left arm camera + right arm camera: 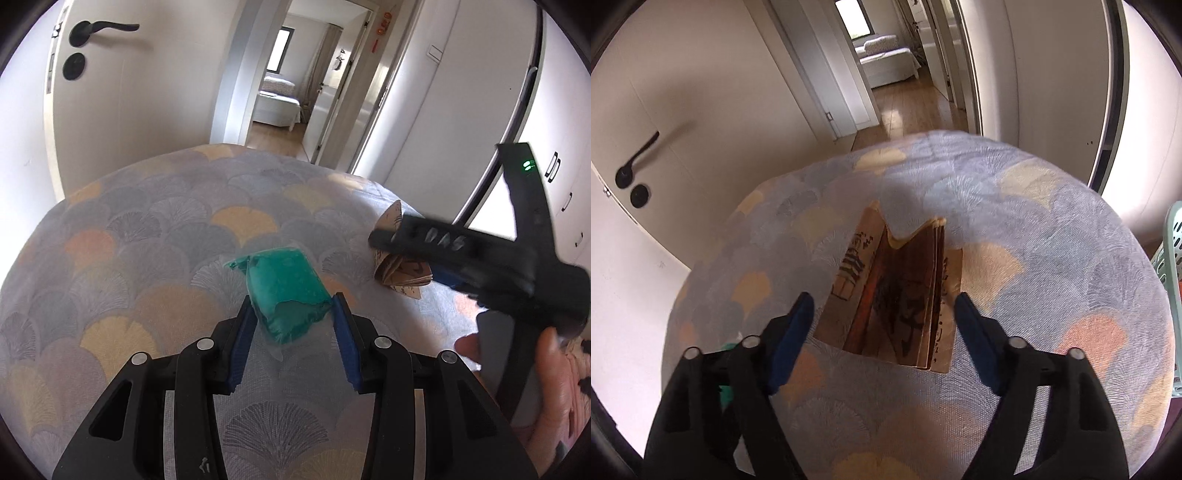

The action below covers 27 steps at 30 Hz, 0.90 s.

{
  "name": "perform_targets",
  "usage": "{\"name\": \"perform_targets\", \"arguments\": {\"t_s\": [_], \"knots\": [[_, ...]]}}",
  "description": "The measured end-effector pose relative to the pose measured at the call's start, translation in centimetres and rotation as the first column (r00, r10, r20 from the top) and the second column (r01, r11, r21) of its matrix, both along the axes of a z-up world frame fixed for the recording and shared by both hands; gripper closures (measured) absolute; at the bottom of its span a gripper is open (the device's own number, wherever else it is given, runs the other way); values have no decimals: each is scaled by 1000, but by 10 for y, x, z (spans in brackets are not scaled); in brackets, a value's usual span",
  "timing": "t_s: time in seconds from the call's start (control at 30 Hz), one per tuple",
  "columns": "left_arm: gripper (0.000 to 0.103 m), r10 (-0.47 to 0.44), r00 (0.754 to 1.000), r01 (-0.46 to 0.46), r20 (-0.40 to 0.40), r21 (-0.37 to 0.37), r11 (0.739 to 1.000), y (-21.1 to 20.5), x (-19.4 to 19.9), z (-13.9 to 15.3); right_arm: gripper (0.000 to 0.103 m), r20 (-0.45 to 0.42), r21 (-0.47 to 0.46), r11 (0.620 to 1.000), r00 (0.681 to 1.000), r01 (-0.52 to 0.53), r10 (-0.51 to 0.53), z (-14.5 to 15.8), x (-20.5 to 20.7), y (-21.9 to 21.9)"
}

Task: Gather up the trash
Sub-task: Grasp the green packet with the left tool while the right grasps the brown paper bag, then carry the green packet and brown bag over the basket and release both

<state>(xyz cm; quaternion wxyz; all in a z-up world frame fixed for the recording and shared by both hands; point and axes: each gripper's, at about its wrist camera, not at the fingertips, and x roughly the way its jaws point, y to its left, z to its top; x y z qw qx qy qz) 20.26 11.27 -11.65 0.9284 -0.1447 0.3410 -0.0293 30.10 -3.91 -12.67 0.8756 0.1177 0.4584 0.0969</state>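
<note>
Left gripper (pixel 293 314) clamps green packet (pixel 284 291); right gripper (pixel 884 317) gapes astride paper carton (pixel 897 295) mid-bed (pixel 1052 258) — soft bedding may let it slide.

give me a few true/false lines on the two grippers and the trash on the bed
1. The left gripper holds a green packet. True.
2. The right gripper is clamped shut on the paper bag. False: its jaws stand open either side of the bag, not touching.
3. The bag lies on the patterned bedspread. True.
4. The green packet sits inside the bag. False: they lie apart.
5. The door handle is white. False: it is black.
</note>
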Motion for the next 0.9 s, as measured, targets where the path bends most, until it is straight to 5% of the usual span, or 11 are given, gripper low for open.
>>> {"name": "perform_targets", "arguments": {"t_s": [0.27,0.7,0.9], "knots": [[63,1,1000,-1,-1,0,1000,0,2,1,78,47,-34,999,998,-27,29,6,-14,-2],[63,3,1000,-3,14,14,1000,-2,-1,2,81,183,-83,997,983,2,13,44,-85,-51],[63,-18,999,14,42,75,997,-14,-3,7,81,216,-85,995,976,56,-36,55,-121,-92]]}}
